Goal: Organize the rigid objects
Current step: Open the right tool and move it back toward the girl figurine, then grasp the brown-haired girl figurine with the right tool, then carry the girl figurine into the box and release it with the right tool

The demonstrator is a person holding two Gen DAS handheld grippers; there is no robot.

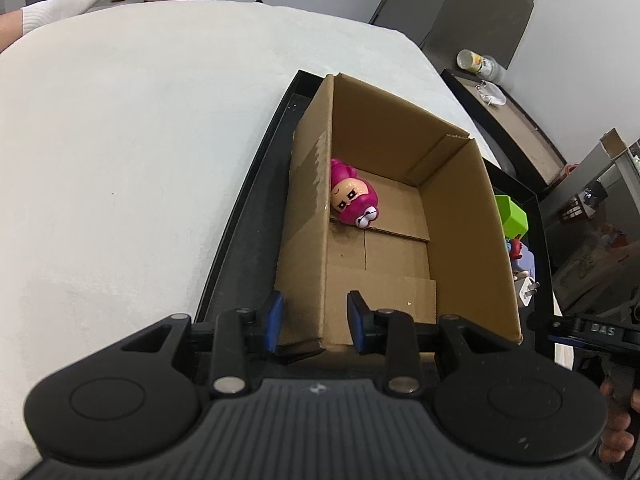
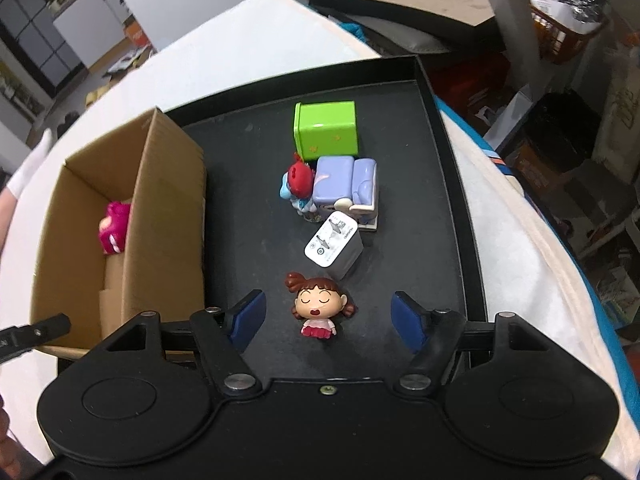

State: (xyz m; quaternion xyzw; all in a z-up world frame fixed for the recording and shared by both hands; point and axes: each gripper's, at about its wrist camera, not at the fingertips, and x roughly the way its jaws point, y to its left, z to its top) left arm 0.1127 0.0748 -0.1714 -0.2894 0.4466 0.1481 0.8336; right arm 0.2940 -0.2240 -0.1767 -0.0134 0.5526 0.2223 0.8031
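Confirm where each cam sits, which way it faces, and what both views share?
Left wrist: on the left gripper, angled down into the cardboard box holding the pink figure; its blue-padded fingers clamp the box's near wall; a bare hand shows at lower right.
Right wrist: on the right gripper, angled down at the black tray; fingers open either side of the brown-haired doll.
Shared: box, pink figure, tray, green box, white charger.

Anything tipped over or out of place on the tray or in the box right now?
Slightly: the white charger lies tilted on the black tray, prongs up, and the pink figurine lies on its side in the cardboard box. Nothing spilled or damaged.
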